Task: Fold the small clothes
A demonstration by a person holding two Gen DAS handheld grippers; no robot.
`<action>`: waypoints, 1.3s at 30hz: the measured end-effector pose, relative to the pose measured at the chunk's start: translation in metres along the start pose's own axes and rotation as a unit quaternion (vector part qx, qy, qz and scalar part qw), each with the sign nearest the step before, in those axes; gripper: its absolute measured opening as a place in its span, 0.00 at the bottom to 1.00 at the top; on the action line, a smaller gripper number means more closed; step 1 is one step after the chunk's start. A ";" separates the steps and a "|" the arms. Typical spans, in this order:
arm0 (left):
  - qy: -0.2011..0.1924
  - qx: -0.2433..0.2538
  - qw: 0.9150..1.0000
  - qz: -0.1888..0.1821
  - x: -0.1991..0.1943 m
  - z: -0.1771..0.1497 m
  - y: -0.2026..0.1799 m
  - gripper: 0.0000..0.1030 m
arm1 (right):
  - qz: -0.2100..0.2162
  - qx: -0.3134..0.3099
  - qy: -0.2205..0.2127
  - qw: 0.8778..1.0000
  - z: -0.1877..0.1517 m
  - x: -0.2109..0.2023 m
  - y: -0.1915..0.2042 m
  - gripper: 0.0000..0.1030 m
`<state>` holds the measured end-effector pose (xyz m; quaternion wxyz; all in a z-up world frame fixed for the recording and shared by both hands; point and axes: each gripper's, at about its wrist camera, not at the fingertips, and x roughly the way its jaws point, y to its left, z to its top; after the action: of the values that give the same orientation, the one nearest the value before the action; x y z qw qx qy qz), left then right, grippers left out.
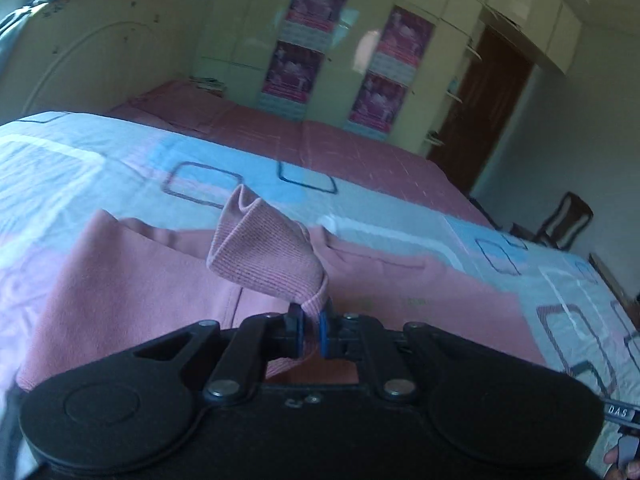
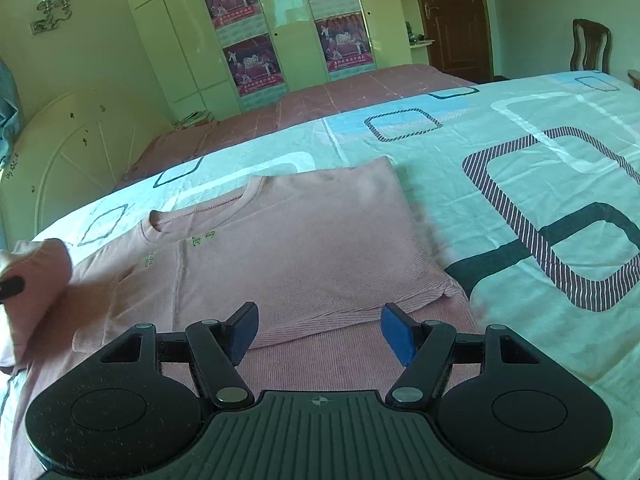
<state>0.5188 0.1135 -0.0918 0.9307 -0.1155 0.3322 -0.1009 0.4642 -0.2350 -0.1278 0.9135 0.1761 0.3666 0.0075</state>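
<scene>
A pink knit top (image 2: 304,240) lies on the patterned bedsheet (image 2: 520,168), its right side folded over the body. In the left wrist view my left gripper (image 1: 311,324) is shut on the ribbed sleeve cuff (image 1: 264,248) and holds it lifted above the rest of the top (image 1: 120,280). That lifted sleeve (image 2: 36,280) shows at the far left edge of the right wrist view. My right gripper (image 2: 320,332) is open and empty, hovering just over the top's lower hem.
The bed continues behind with a reddish checked cover (image 2: 320,100). A wardrobe with posters (image 2: 280,32) stands behind it, a brown door (image 2: 456,16) and a wooden chair (image 2: 592,44) to the right. A cream headboard (image 2: 72,152) is at left.
</scene>
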 end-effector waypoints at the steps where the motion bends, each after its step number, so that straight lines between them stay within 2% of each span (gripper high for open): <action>1: 0.015 0.015 1.000 -0.006 0.011 -0.005 -0.016 0.05 | 0.001 0.005 0.001 1.000 0.001 -0.001 -0.005 0.66; 4: 0.070 0.070 0.995 -0.010 0.053 -0.027 -0.063 0.09 | 0.011 0.027 0.007 1.000 0.001 -0.005 -0.020 0.66; 6: 0.111 0.102 0.988 -0.026 0.075 -0.044 -0.083 0.32 | 0.022 0.043 0.012 0.999 0.001 -0.009 -0.030 0.66; 7: 0.124 0.118 0.985 -0.035 0.081 -0.054 -0.089 0.37 | 0.025 0.048 0.013 0.998 0.000 -0.010 -0.033 0.66; 8: 0.112 0.138 0.983 -0.032 0.079 -0.061 -0.094 0.45 | 0.032 0.054 0.015 0.998 0.001 -0.011 -0.035 0.66; 9: 0.102 0.151 0.983 -0.030 0.074 -0.064 -0.099 0.47 | 0.040 0.059 0.017 0.997 0.001 -0.012 -0.037 0.66; 12: 0.086 0.136 0.986 -0.035 0.054 -0.067 -0.085 0.47 | 0.067 0.067 0.017 0.995 0.002 -0.009 -0.033 0.66; 15: 0.045 0.118 0.992 -0.015 0.014 -0.060 -0.053 0.55 | 0.113 0.082 0.033 0.990 0.003 0.004 -0.018 0.66; 17: 0.029 0.115 0.993 0.018 -0.013 -0.064 -0.025 0.55 | 0.141 0.086 0.043 0.985 0.002 0.017 -0.003 0.66; 19: 0.020 0.111 0.991 0.070 -0.035 -0.067 0.006 0.54 | 0.157 0.080 0.053 0.983 0.002 0.031 0.015 0.66; 21: 0.015 0.085 0.989 0.117 -0.049 -0.068 0.038 0.54 | 0.170 0.078 0.062 0.980 0.003 0.046 0.031 0.66; 23: 0.031 0.047 0.986 0.156 -0.052 -0.065 0.069 0.56 | 0.178 0.086 0.075 0.977 0.002 0.060 0.043 0.66; 24: 0.035 0.033 0.986 0.161 -0.051 -0.064 0.080 0.56 | 0.182 0.097 0.084 0.975 0.001 0.068 0.049 0.66; 25: 0.033 0.021 0.986 0.159 -0.049 -0.062 0.089 0.56 | 0.186 0.108 0.093 0.972 0.001 0.075 0.052 0.66; 26: 0.036 0.016 0.987 0.157 -0.045 -0.060 0.095 0.54 | 0.191 0.122 0.104 0.968 -0.001 0.083 0.056 0.52; 28: 0.043 0.013 0.988 0.149 -0.036 -0.053 0.102 0.43 | 0.192 0.146 0.127 0.962 -0.004 0.095 0.060 0.33; 29: 0.044 0.011 0.989 0.142 -0.031 -0.050 0.104 0.42 | 0.192 0.152 0.131 0.961 -0.005 0.100 0.063 0.33; 31: 0.049 0.012 0.990 0.134 -0.020 -0.044 0.105 0.42 | 0.179 0.145 0.128 0.965 -0.005 0.106 0.071 0.32; 32: 0.051 0.017 0.990 0.128 -0.014 -0.040 0.106 0.42 | 0.172 0.137 0.124 0.968 -0.003 0.108 0.075 0.27; 33: 0.053 0.025 0.990 0.127 -0.009 -0.039 0.105 0.42 | 0.167 0.125 0.119 0.971 0.000 0.108 0.079 0.19; 34: 0.055 0.033 0.990 0.128 -0.005 -0.038 0.105 0.41 | 0.163 0.110 0.114 0.974 0.003 0.106 0.083 0.05; 36: 0.057 0.047 0.989 0.127 -0.001 -0.036 0.107 0.35 | 0.157 0.062 0.086 0.982 0.013 0.094 0.094 0.05; 39: 0.055 0.040 0.991 0.117 -0.003 -0.036 0.116 0.27 | 0.156 0.020 0.012 0.987 0.035 0.057 0.098 0.04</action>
<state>0.5059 0.2191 -0.1498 0.9203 -0.0329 0.3896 -0.0109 0.5405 -0.1460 -0.1101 0.8929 0.2496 0.3457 0.1444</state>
